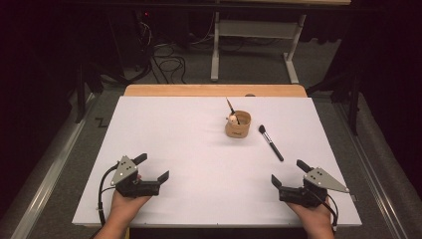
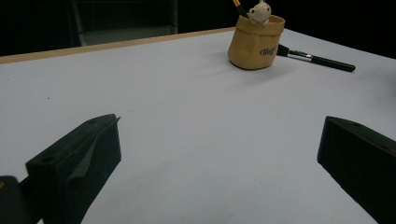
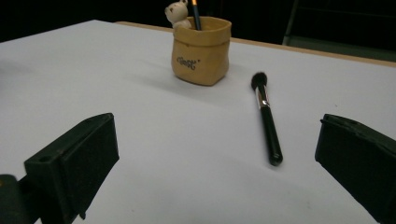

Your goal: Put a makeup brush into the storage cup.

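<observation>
A tan pot shaped like a small sack stands right of the table's centre, with a little bear figure on its rim and a pencil-like stick leaning in it. The pot is in both gripper views. A black makeup brush lies flat to its right, bristles toward the pot. My left gripper rests near the front left, open and empty. My right gripper rests near the front right, open and empty, short of the brush handle.
The white table top has a wooden strip along its far edge. Beyond it stand a white table frame and loose cables on the dark floor. A metal rail runs along the left side.
</observation>
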The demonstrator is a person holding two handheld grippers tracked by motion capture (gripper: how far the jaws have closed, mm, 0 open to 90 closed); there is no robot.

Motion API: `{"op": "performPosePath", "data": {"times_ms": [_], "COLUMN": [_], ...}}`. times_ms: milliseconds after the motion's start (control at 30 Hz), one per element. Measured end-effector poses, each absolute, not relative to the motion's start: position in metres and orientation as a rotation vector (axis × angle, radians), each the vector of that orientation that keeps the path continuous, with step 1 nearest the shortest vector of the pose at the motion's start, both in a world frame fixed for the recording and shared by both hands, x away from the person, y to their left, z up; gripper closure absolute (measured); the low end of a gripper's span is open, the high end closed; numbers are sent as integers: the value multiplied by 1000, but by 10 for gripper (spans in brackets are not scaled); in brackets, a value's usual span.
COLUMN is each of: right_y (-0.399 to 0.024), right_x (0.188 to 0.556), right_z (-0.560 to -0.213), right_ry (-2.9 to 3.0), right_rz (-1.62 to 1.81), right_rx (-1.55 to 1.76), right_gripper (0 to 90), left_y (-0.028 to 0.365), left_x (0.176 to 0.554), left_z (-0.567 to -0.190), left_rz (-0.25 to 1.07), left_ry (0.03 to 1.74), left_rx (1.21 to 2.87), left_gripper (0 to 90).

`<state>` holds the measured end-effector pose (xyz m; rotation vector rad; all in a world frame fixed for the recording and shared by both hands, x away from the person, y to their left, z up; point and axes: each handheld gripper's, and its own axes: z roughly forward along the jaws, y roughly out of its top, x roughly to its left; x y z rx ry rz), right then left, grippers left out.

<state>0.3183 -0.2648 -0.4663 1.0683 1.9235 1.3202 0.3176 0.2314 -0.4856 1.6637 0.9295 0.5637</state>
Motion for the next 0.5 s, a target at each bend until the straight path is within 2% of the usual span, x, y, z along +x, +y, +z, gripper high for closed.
{"op": "performPosePath", "data": {"times_ms": [267, 500], "right_y": [-269, -256], "right_x": [326, 337], "right_z": [-475, -479], "right_ry": [1960, 2058], "right_rz": [1205, 1093], "right_rx": [1150, 1175], "right_gripper": [2, 2], "left_y": [231, 233], "left_x": [316, 310], "left_z": [-484, -482], "left_rz": [556, 551], "left_ry": [904, 905], "left_rx": [1678, 1660], "left_gripper": [6, 6]}}
